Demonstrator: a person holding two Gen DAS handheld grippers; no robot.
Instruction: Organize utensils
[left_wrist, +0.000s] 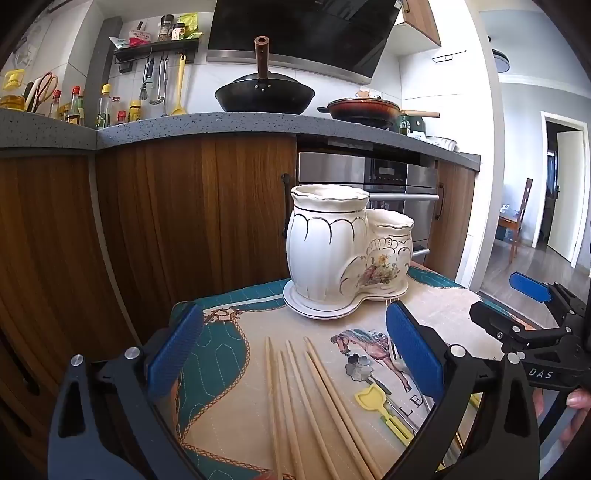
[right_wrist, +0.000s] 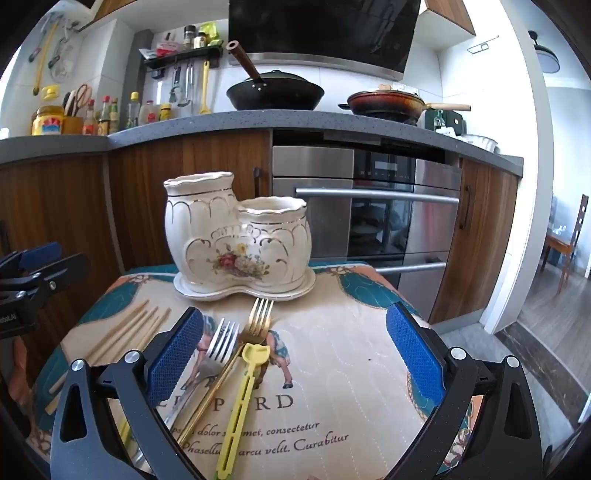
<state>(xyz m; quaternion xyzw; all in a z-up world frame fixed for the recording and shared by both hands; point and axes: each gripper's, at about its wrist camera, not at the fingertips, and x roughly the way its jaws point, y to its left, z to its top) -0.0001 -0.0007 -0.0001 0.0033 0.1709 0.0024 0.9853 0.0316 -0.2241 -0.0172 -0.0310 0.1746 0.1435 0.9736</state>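
Observation:
A white ceramic two-pot utensil holder (left_wrist: 343, 254) (right_wrist: 236, 240) stands on its saucer at the far side of a small cloth-covered table (right_wrist: 351, 350). Several wooden chopsticks (left_wrist: 310, 402) (right_wrist: 129, 328) lie on the cloth between my left gripper's open fingers. My left gripper (left_wrist: 295, 354) is open and empty above them. A silver fork (right_wrist: 218, 347), a gold fork (right_wrist: 255, 325) and a yellow plastic fork-like utensil (right_wrist: 243, 391) (left_wrist: 376, 402) lie near the right gripper's left finger. My right gripper (right_wrist: 295, 350) is open and empty; it also shows in the left wrist view (left_wrist: 532, 295).
Wooden kitchen cabinets (left_wrist: 184, 206) and a steel oven (right_wrist: 369, 206) stand just behind the table. A countertop above holds a black wok (left_wrist: 264, 96), a red pan (right_wrist: 384, 101) and bottles. Open floor lies to the right (right_wrist: 554, 314).

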